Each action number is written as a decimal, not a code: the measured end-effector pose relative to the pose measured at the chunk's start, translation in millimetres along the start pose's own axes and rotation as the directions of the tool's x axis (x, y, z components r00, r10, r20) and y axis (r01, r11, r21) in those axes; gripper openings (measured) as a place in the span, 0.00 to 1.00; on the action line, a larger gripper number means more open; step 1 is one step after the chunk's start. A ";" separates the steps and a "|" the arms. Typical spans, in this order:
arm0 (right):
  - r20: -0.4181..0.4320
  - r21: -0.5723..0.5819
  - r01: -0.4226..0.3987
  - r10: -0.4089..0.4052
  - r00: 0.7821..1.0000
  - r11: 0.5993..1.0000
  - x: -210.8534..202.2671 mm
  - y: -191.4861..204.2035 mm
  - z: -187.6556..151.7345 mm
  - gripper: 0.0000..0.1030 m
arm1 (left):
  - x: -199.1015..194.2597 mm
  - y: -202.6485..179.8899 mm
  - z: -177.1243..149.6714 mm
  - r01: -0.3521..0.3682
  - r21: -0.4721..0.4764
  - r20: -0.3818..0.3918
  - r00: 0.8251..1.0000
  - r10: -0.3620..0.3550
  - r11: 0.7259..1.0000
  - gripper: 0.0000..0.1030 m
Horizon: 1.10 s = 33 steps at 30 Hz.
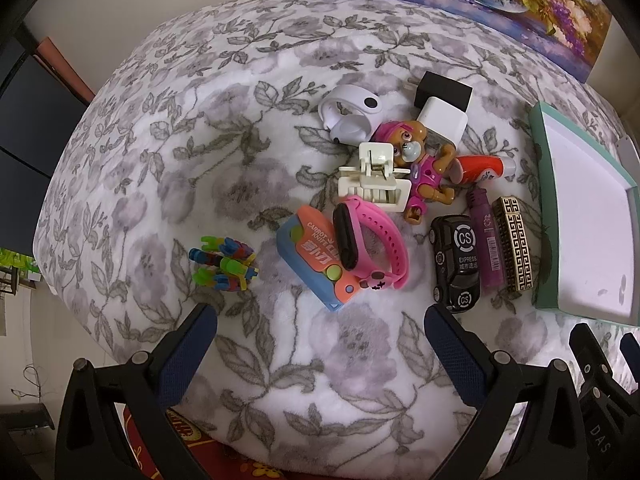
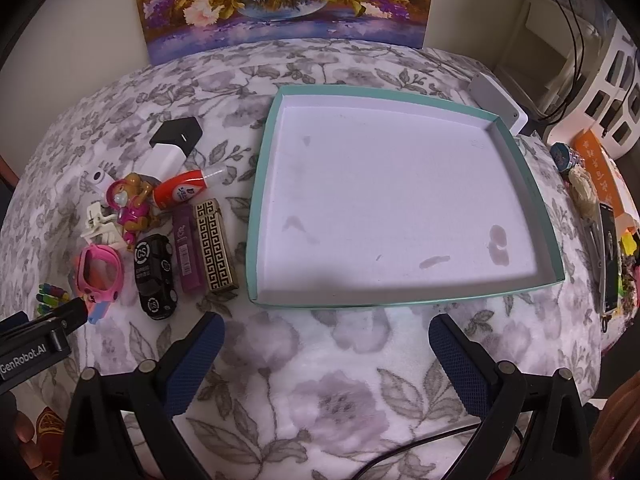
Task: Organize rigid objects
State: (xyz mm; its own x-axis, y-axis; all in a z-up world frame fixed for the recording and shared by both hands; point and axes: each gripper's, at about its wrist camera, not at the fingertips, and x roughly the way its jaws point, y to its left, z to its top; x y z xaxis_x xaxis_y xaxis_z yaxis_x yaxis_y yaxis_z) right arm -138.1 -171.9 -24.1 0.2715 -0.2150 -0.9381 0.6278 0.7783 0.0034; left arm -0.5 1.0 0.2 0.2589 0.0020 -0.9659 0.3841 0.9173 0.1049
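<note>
A heap of small toys lies on a floral blanket: a pink watch (image 1: 370, 246) on an orange carrot-knife toy (image 1: 316, 260), a black toy car (image 1: 456, 264), a purple tube (image 1: 486, 240), a gold patterned case (image 1: 514, 242), a puppy figure (image 1: 422, 164), a cream hair clip (image 1: 376, 180) and colourful bricks (image 1: 224, 264). My left gripper (image 1: 320, 324) hovers open above the blanket, just short of the orange toy. My right gripper (image 2: 326, 334) hangs open in front of the empty teal tray (image 2: 548, 240). Nothing sits between either pair of fingers.
A white ring gadget (image 1: 352, 114), black and white chargers (image 1: 442, 104) and a red-orange bottle (image 1: 482, 168) lie behind the heap. A flower painting (image 2: 288, 0) leans at the back. A white box (image 2: 498, 102), a phone (image 2: 610, 256) and clutter line the right edge.
</note>
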 end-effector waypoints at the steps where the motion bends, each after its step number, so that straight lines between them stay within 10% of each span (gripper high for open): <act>1: 0.000 0.000 0.000 0.000 1.000 1.000 0.3 -0.7 0.0 1.00 | -0.1 0.2 -0.1 -0.001 0.001 0.000 1.000 0.001 1.000 1.00; 33: 0.004 0.005 0.011 -0.011 1.000 1.000 3.1 -1.7 0.2 1.00 | 1.9 0.0 -1.0 0.007 -0.001 -0.013 1.000 -0.007 1.000 1.00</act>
State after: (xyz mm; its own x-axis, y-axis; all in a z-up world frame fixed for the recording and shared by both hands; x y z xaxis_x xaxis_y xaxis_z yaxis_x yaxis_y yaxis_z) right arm -138.2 -174.0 -26.9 0.2675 -0.2264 -0.9366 0.6345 0.7729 -0.0056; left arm -1.0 1.4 -1.8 0.2448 0.0006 -0.9696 0.3855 0.9175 0.0979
